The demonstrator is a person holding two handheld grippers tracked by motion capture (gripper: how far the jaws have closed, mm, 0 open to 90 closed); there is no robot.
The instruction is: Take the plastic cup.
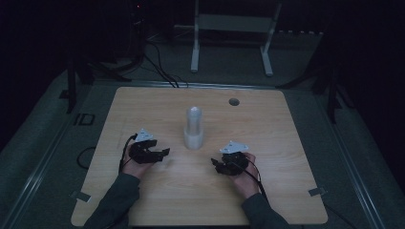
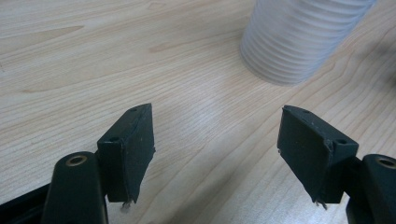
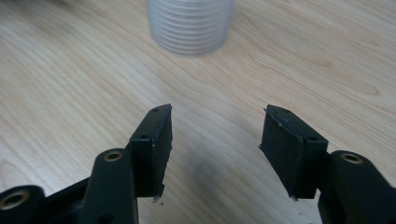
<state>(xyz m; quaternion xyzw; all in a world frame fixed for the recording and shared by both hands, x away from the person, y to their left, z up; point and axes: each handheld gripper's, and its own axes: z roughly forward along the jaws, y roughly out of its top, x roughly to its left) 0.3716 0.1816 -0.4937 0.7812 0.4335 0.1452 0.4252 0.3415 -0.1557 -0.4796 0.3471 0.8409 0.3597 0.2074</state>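
- The white ribbed cylinder stood upright near the middle of the wooden table, with a wider base and a rounded top; standing free like that, it probably left both sides open to an approach.
- The left gripper rested on the table at the cylinder's left, the right gripper at its right, both well apart from it and angled inward, which read as a ready stance.
- In the left gripper view, the jaws stood spread with bare wood between them and the cylinder's ribbed wall ahead at upper right.
- In the right gripper view, the jaws were likewise parted and held nothing.
- The close views showed the fine ribbing; the high view showed the full shape and a round hole in the tabletop.
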